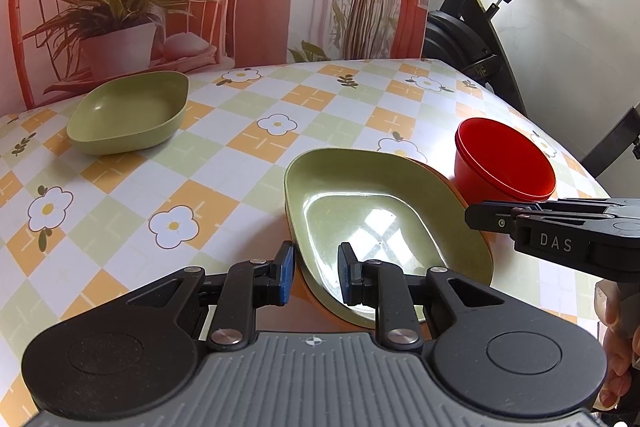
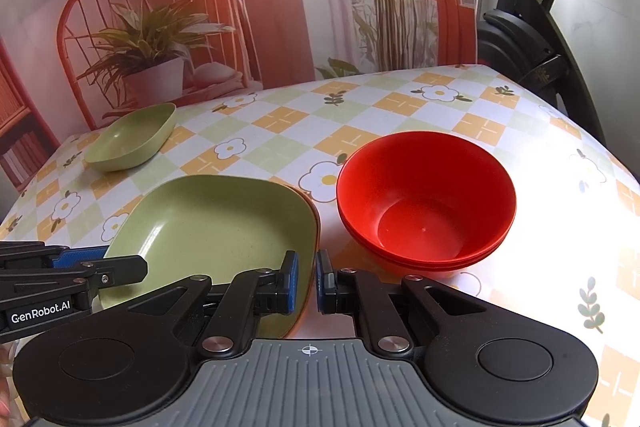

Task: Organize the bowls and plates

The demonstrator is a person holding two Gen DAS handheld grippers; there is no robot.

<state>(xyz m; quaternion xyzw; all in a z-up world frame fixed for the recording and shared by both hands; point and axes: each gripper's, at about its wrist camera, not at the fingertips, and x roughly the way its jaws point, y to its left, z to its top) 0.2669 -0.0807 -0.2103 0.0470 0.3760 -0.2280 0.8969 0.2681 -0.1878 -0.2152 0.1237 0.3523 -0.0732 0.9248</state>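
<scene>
Peeking orange plate (image 1: 448,183) beneath green plate (image 1: 384,227)

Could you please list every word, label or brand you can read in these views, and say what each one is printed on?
"DAS": on the side of the right claw, seen from the left wrist.
"GenRobot.AI": on the side of the left claw, seen from the right wrist.
Book spines in the backdrop: unreadable.
</scene>
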